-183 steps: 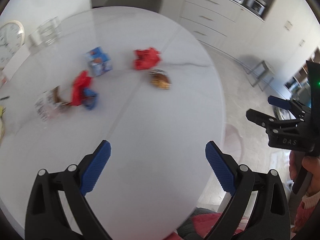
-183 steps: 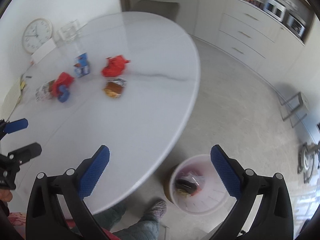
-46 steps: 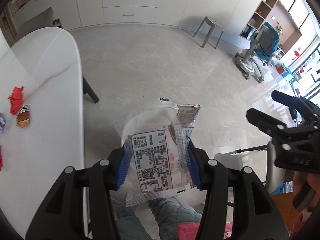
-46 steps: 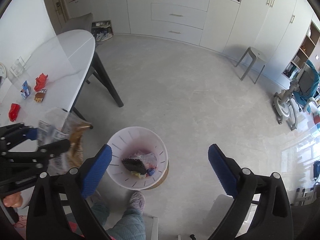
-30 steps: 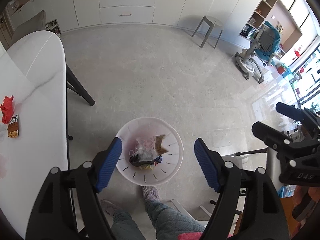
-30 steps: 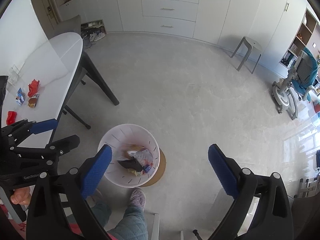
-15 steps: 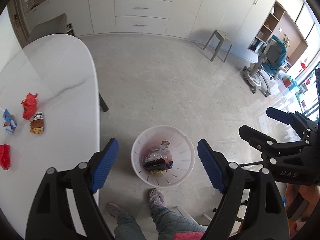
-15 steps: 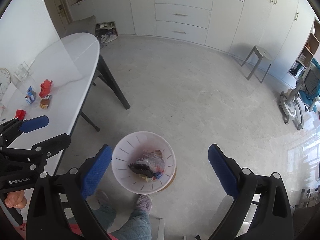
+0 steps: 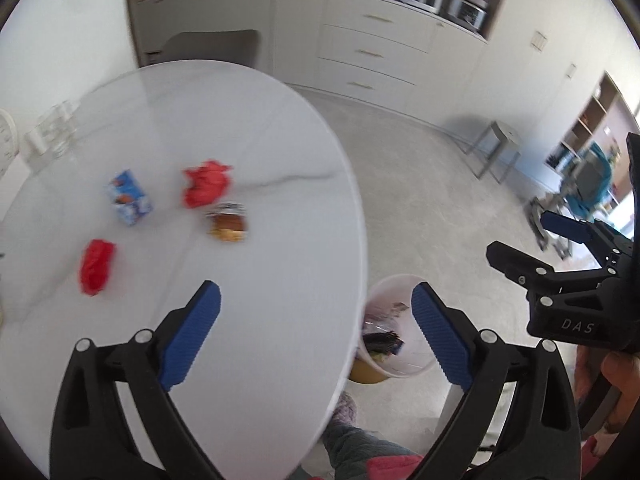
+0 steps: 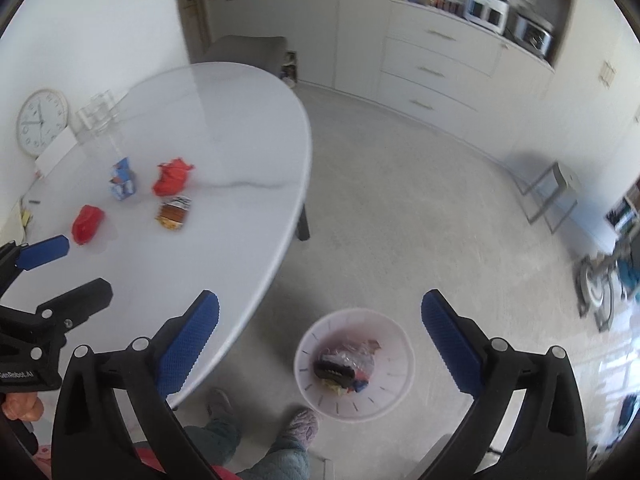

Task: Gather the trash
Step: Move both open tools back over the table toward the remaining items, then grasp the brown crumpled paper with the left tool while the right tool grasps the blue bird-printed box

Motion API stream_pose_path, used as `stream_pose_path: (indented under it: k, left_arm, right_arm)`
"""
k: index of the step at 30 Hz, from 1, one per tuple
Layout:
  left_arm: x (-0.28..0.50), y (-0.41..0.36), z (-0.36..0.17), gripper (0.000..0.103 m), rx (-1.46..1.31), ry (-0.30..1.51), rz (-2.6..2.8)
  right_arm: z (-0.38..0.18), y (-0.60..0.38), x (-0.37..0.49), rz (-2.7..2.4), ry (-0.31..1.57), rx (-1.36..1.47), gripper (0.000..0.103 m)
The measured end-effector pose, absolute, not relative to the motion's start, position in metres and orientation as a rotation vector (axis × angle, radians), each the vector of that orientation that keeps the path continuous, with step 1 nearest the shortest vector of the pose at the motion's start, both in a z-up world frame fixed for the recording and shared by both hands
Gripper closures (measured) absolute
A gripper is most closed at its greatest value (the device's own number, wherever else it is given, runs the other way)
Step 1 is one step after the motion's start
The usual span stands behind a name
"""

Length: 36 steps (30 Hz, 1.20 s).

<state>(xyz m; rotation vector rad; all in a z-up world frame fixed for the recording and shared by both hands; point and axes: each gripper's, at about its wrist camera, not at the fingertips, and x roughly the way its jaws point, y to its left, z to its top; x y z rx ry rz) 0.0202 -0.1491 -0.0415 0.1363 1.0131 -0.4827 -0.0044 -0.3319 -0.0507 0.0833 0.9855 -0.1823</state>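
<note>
left hand-held gripper (image 9: 316, 300): wide, empty | right hand-held gripper (image 10: 320, 312): wide, empty | worktop (image 9: 260, 120): snack wrapper (image 9: 227, 222) at 11 o'clock | trash bin (image 10: 394, 340): floor, filled

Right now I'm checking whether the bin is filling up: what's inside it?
Inside the white bin: a dark wrapper, a clear plastic packet and small colourful scraps. Whatever lies beneath them is covered.
</note>
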Motion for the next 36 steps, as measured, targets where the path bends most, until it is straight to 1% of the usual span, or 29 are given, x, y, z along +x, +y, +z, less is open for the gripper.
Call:
stream_pose_path:
  k: [4,12,18,24,32,36]
  left_arm:
    - [0.035,-0.088,-0.036,0.008,0.103,0.994,-0.376]
    - [0.060,0.029,-0.041,0.008,-0.003,1.006,-0.190]
    - [0.078,0.084,-0.053,0.008,-0.057,1.033,-0.114]
    - [0.097,0.109,-0.068,0.008,-0.086,1.072,-0.083]
    - [0.130,0.103,-0.097,0.008,-0.090,1.117,-0.103]
    - [0.149,0.095,-0.121,0.008,-0.085,1.131,-0.136]
  right_arm:
    - [-0.038,-0.285,0.022,-0.114,0.967,0.025,0.002]
    - [-0.026,-0.205,0.073,0.011,0.948,-0.081,0.002]
    - [-0.026,-0.160,0.106,0.079,0.948,-0.136,0.002]
    - [-0.036,-0.131,0.138,0.119,0.975,-0.168,0.002]
    - [-0.058,-0.115,0.173,0.151,1.023,-0.194,0.002]
    - [-0.073,-0.122,0.190,0.161,1.047,-0.177,0.002]
